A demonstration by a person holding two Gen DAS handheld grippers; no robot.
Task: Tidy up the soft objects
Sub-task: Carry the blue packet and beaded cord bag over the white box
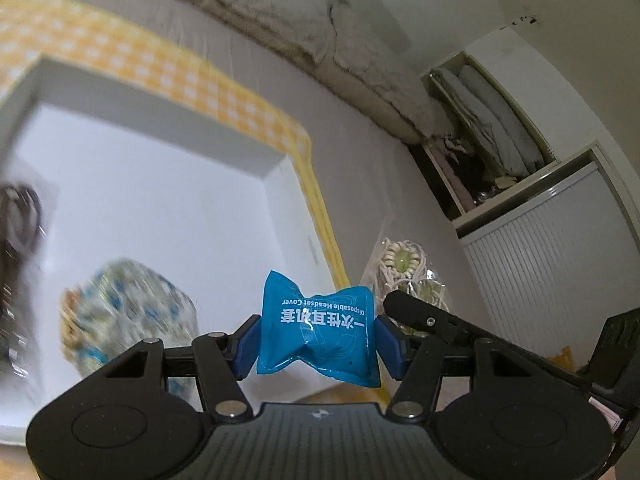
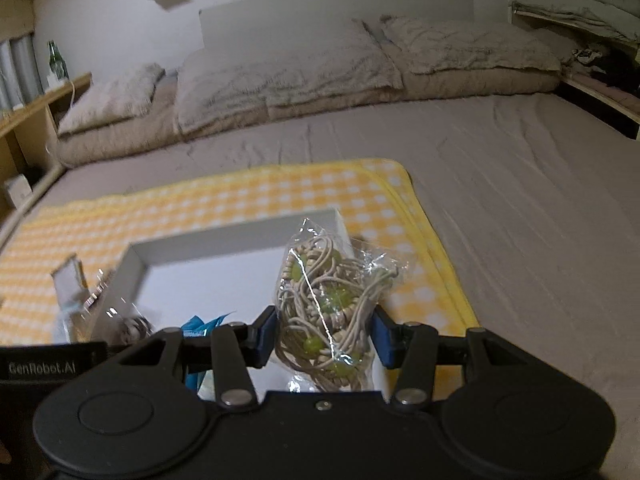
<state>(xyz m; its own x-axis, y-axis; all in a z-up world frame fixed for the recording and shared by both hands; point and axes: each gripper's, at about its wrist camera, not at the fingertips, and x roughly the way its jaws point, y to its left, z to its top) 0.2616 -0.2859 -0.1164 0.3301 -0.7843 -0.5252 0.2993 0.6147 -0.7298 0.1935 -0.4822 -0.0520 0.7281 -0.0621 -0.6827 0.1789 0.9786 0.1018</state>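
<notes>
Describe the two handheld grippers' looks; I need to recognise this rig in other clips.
Both the left gripper and the right gripper have matte black bodies with two round discs, silver pivot pins and blue pads. A black plate reads "GenRobot.AI".

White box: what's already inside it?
Inside the white box: a blue-dotted soft bundle and a blurred dark item at its left side. The floor nearer the camera is hidden behind the left claw and its blue packet.

**Glossy film, matt cloth**

The blue packet is glossy, crinkled plastic film; the clear bag of cord and beads is shiny cellophane; the white box looks smooth and matt; the yellow checked blanket is soft cloth; the grey bed sheet is matt, creased fabric.
</notes>
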